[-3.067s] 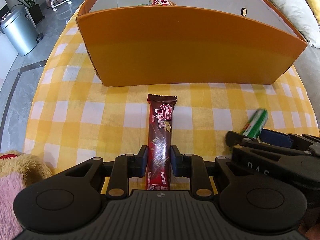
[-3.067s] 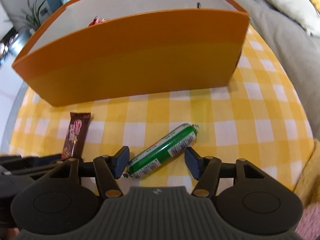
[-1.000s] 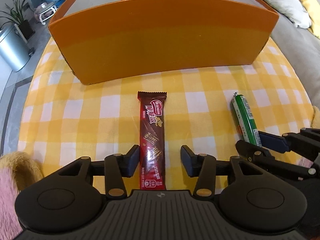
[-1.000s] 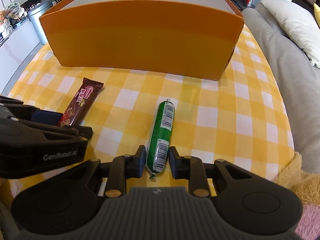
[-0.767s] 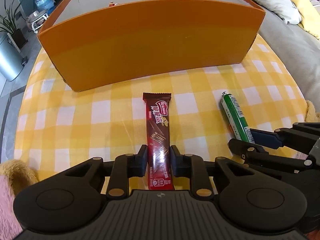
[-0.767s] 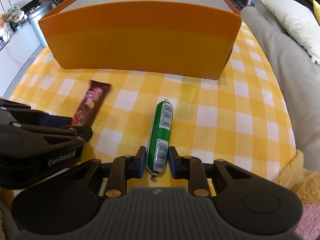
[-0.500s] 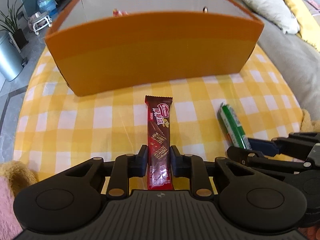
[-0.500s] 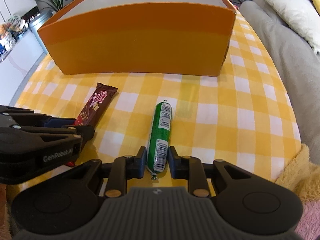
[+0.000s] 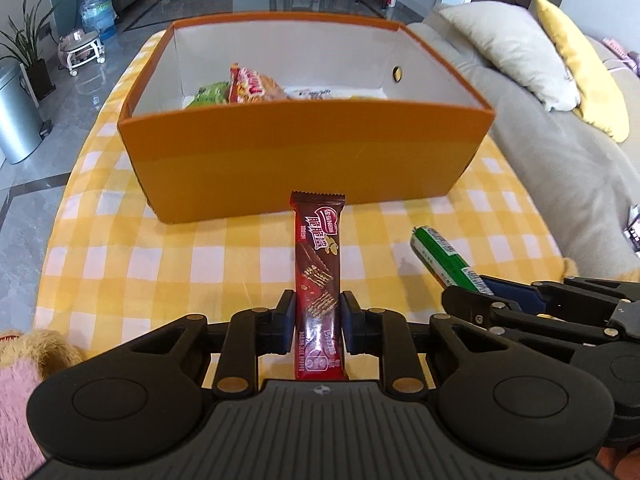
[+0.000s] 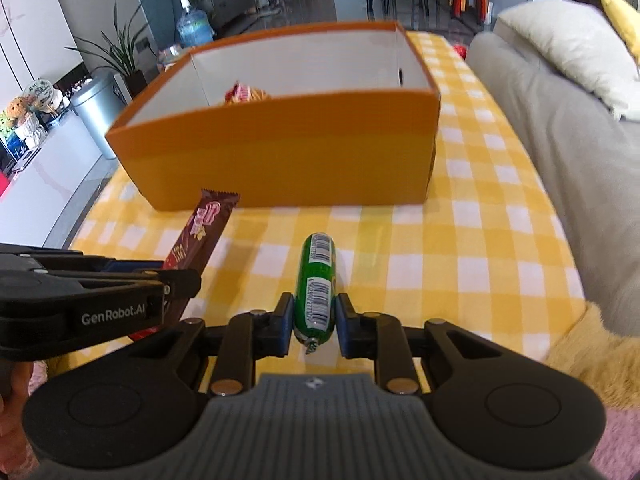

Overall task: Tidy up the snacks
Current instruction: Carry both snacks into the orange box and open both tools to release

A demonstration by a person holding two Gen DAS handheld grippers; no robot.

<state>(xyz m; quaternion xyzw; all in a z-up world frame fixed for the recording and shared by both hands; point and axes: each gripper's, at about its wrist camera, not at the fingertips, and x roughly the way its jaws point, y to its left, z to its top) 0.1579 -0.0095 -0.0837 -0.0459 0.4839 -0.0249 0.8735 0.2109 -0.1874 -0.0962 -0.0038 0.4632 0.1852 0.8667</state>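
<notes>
Nearest the cameras, the left gripper (image 9: 316, 316) clamps its two pads on the lower part of a dark red chocolate wafer bar (image 9: 318, 264), which points away toward the box with its far end clear of the cloth. Just to its right, the right gripper (image 10: 312, 320) pinches a green sausage stick (image 10: 317, 284) by its near, barcoded end, the far end also raised off the cloth. Both snacks hang above a table covered in a yellow-and-white checked tablecloth (image 9: 160, 264). Farther back on the cloth stands an open orange cardboard box (image 9: 304, 156), white inside, already holding several snack packets (image 9: 256, 86) against its far wall. A grey sofa (image 9: 560, 152) with cushions lies to the right.
</notes>
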